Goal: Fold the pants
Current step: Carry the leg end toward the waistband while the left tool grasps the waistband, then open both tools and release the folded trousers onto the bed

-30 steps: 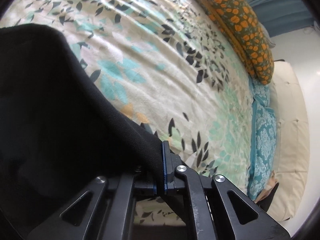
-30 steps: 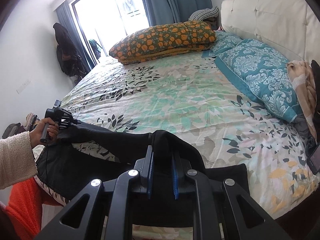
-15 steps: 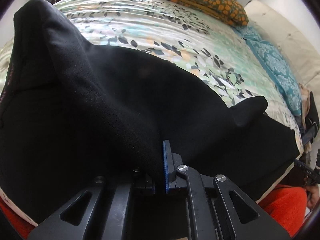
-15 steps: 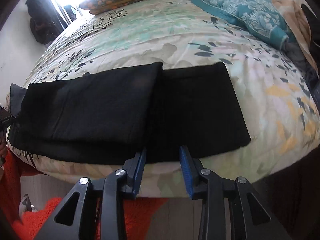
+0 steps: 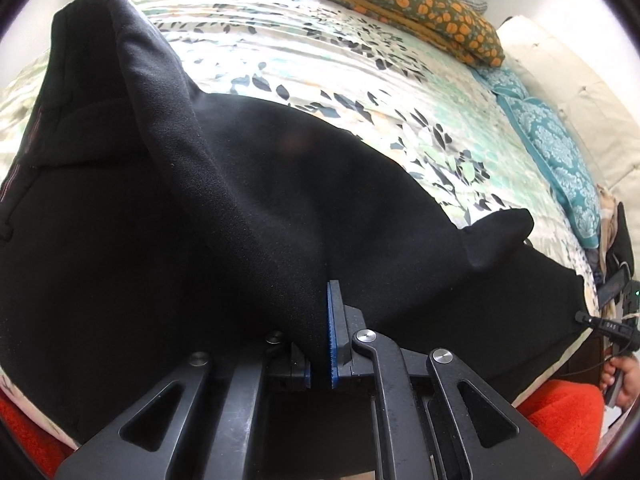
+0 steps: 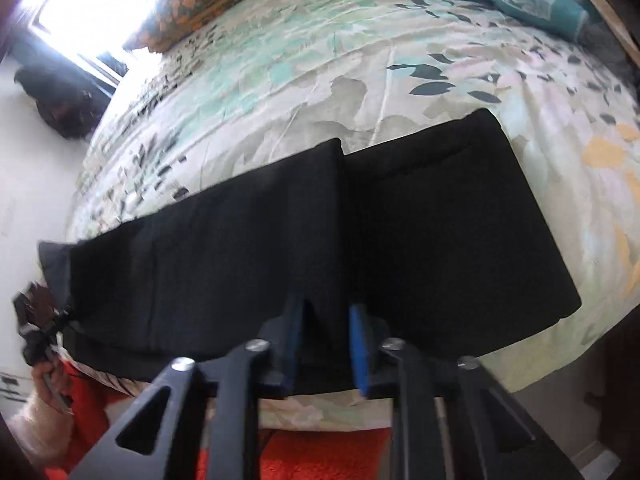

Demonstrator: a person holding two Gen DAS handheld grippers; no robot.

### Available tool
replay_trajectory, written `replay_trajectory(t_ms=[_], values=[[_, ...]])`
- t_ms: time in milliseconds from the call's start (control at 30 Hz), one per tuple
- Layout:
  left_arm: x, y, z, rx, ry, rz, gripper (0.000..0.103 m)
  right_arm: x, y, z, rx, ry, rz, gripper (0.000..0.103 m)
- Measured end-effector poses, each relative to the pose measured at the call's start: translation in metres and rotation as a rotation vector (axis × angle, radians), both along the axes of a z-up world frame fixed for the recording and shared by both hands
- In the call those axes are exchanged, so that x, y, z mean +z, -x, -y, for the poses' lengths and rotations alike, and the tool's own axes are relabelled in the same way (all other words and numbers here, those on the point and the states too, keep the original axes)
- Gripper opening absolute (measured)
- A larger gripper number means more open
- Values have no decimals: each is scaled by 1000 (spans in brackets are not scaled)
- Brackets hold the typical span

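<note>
Black pants point(image 6: 420, 240) lie folded along the near edge of the bed, one layer ending in a straight edge over the other. My left gripper point(image 5: 320, 320) is shut on a fold of the pants point(image 5: 200, 220), which rises from the jaws and hides the left finger. It shows at the left end of the pants in the right wrist view point(image 6: 40, 320). My right gripper point(image 6: 324, 328) is open and empty, its blue pads either side of the pants' near edge.
The bed has a leaf-print sheet point(image 5: 340, 68). An orange-patterned pillow point(image 5: 400, 4) and a teal pillow point(image 5: 560, 160) lie at the head. An orange-red rug point(image 6: 320, 456) covers the floor below. The right hand point(image 5: 620, 372) shows at the far right.
My right gripper has let go of the pants, opened and drawn back to the bed's edge. My left gripper has kept its grip, laying the fold lower over the pants.
</note>
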State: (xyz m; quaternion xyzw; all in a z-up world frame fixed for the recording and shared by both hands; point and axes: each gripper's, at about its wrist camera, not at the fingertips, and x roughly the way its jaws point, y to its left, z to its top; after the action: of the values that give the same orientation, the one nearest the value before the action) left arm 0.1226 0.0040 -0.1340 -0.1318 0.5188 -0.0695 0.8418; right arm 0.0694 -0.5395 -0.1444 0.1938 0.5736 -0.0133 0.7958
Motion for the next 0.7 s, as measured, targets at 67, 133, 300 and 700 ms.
replay_trajectory(t_ms=[67,133,300,700], values=[[7,10,1,8,6,14,4,19,-1,-12,38,68,28,6],[15,25,11,-4,13,34,5,39,3,-12,48,120,74,5],[11,43,59,-98,8,21,6,29,11,27,-64,242,12,6],[-6,58,83,-168,2,-60,6,21,18,51,-142,349,-24,5]])
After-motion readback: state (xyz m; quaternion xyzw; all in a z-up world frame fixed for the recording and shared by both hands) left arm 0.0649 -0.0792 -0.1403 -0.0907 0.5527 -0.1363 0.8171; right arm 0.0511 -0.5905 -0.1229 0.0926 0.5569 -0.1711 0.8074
